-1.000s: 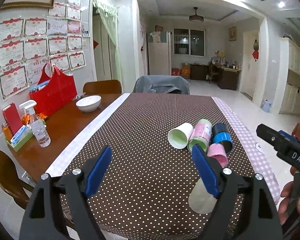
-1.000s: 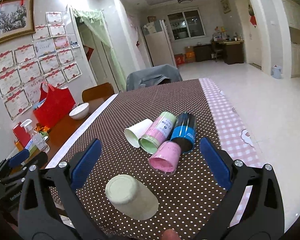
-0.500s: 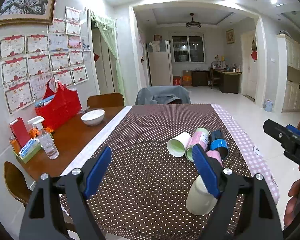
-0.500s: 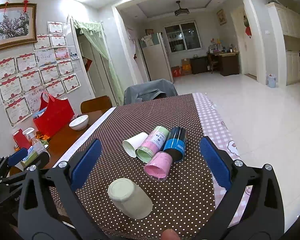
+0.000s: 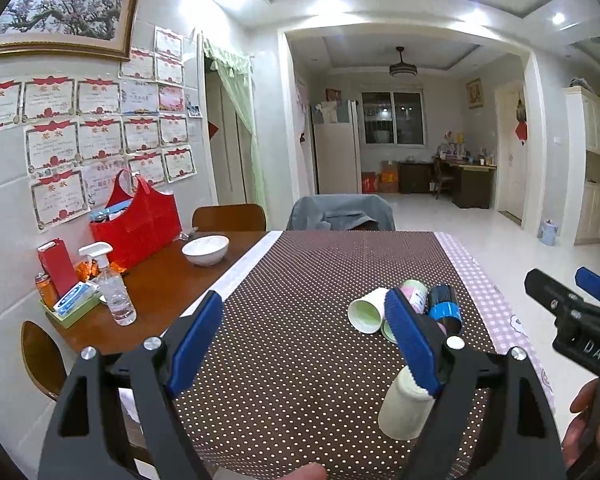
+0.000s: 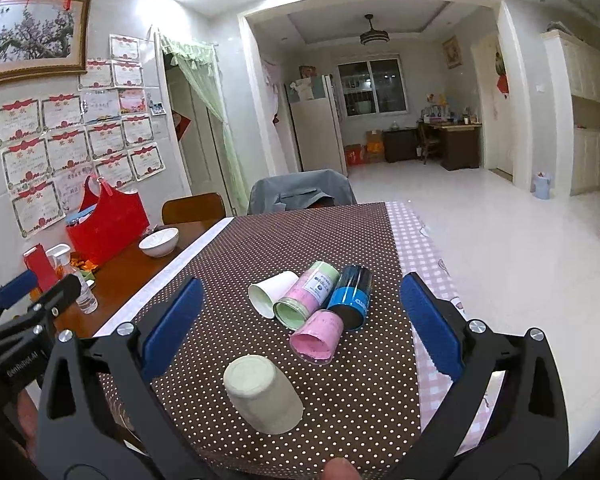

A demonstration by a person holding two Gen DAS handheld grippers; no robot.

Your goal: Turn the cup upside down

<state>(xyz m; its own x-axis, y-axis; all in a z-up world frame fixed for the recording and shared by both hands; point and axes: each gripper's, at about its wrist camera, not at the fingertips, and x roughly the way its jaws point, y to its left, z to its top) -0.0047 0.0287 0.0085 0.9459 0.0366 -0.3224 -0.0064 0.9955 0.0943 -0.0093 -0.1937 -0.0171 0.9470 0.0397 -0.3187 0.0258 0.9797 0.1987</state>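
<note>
A pale green cup (image 6: 262, 394) stands upside down on the brown dotted tablecloth (image 6: 300, 240), near the table's front edge. It also shows in the left wrist view (image 5: 404, 410), partly behind my right finger. My right gripper (image 6: 300, 328) is open and empty, above and behind the cup. My left gripper (image 5: 304, 340) is open and empty, left of the cup. Several cups lie on their sides further back: a white one (image 6: 271, 292), a pink-and-green one (image 6: 306, 296), a blue-and-black one (image 6: 350, 296) and a pink one (image 6: 318, 338).
A white bowl (image 5: 205, 250), red bag (image 5: 138, 224), spray bottle (image 5: 112, 288) and small box of items (image 5: 66, 300) sit on the bare wood at the left. Chairs (image 5: 340, 212) stand at the far end. The table's right edge (image 6: 440, 264) drops to the floor.
Both grippers have risen and pulled back from the table. The upside-down cup and the lying cups have stayed in place.
</note>
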